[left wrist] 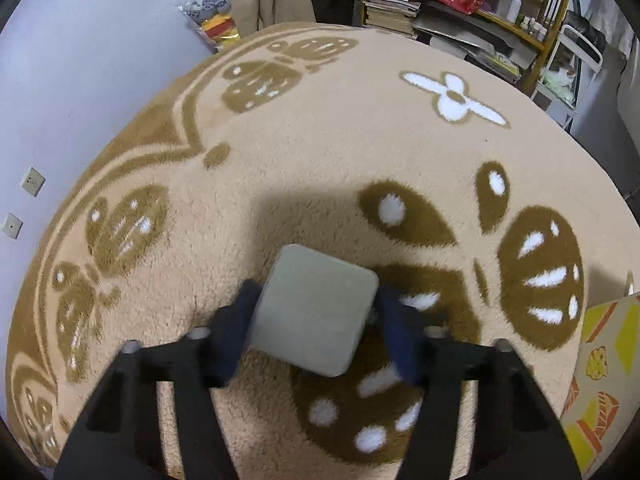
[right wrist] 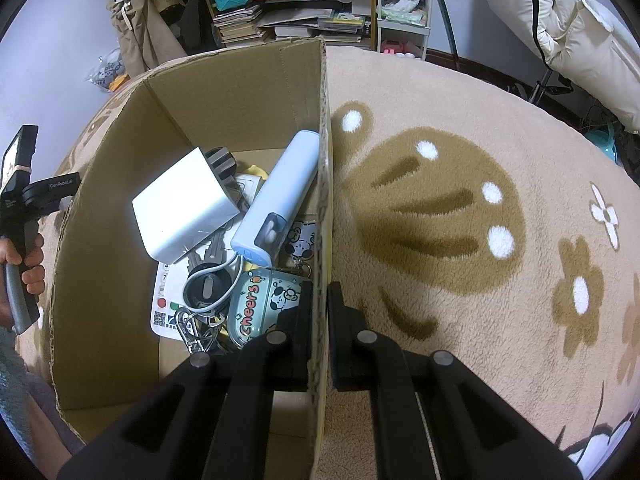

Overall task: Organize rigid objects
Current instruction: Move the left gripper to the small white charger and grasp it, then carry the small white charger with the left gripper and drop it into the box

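Left tongs [left wrist: 316, 312] clamped on a grey-green square block [left wrist: 314, 310], held above the rug [left wrist: 320, 152]. Right tongs [right wrist: 319, 300] pinched onto the cardboard box [right wrist: 120, 208] wall, steadying it. Mid-carry, probably; next, swing across and release among the white charger [right wrist: 180, 208] and blue tube [right wrist: 280, 192].

The word "cheers" runs in rounded letters along a clear case [right wrist: 260, 304] with cartoon dogs, lying in the cardboard box [right wrist: 116, 240]; "GenRobot.AI" stands in small white letters on the black handle [right wrist: 52, 188] held at the left edge of the right wrist view; a white card [right wrist: 170, 300] in the box bears a QR code, too small to read; nothing is legible in the left wrist view.
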The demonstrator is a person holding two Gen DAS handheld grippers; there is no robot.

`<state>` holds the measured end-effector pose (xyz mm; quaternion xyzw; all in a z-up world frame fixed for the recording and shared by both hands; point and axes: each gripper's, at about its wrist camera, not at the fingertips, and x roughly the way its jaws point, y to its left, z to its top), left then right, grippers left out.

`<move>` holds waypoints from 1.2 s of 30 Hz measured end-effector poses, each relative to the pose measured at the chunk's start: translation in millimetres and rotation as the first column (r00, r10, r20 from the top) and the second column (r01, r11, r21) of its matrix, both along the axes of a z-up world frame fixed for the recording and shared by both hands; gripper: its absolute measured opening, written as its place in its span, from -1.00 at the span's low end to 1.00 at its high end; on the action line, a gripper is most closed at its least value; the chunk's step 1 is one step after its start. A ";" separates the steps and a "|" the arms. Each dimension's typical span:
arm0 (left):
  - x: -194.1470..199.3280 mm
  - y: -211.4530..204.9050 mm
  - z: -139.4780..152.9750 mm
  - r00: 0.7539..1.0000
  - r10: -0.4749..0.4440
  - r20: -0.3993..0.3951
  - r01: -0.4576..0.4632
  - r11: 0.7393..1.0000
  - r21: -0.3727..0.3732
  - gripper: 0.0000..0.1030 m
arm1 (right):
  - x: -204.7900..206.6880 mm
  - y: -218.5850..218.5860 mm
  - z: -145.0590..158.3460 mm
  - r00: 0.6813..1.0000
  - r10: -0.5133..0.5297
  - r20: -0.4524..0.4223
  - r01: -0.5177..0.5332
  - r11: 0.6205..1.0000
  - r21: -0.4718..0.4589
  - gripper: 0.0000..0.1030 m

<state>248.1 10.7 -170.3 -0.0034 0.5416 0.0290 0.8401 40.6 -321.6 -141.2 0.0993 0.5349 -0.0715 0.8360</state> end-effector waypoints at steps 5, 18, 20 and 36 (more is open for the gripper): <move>-3.9 1.5 2.4 1.000 0.027 -0.003 -0.027 1.000 -0.005 0.05 | 0.2 -0.5 0.1 1.000 0.000 0.000 0.000 1.000 0.000 -0.86; -19.7 -26.3 31.9 0.997 -0.053 0.048 0.050 0.997 0.052 0.05 | 0.3 -1.6 0.4 1.000 0.000 0.000 0.000 1.000 0.001 -0.86; -27.2 -33.0 42.6 0.994 -0.069 0.081 0.063 0.995 0.072 0.05 | 0.3 -1.6 0.3 1.000 0.001 -0.001 -0.001 1.000 0.000 -0.86; -83.3 -115.0 106.4 0.943 -0.272 0.191 0.268 0.962 0.045 0.05 | 0.6 -2.9 0.3 1.000 0.001 -0.001 -0.001 1.000 0.001 -0.86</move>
